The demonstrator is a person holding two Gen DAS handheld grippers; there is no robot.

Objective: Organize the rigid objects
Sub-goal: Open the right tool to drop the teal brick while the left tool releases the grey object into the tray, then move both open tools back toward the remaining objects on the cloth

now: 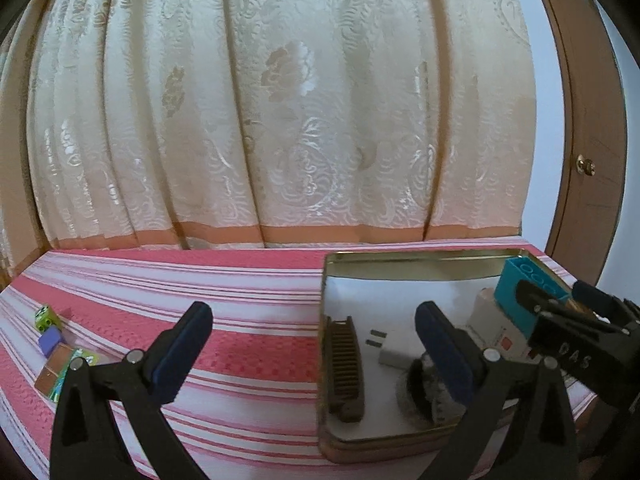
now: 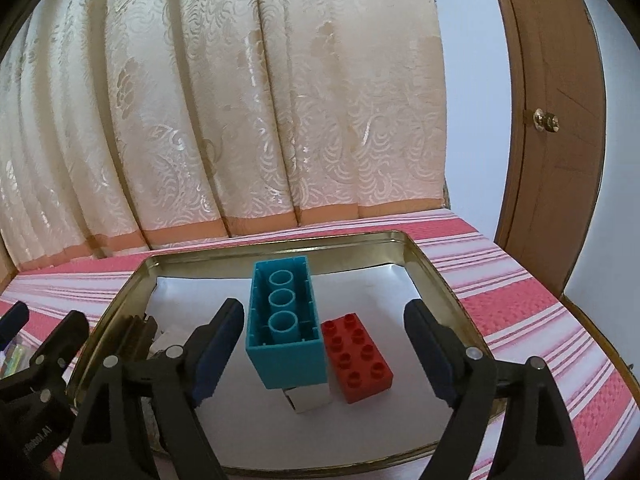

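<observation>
Hanging behind the pink striped tablecloth [image 1: 240,320], a cream patterned curtain [image 1: 280,100], standing at right a brown wooden door [image 2: 560,120] and pale wall [image 2: 612,220].

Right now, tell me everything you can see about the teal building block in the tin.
The teal block is a large plastic brick, tipped so its hollow underside faces up and toward the right wrist camera, showing three round tubes in a row inside thin walls. It sits tilted in the metal tin, propped on a small white box, with a red studded brick lying beside it on the right. It sits between the open fingers of the right gripper, which do not touch it.
</observation>
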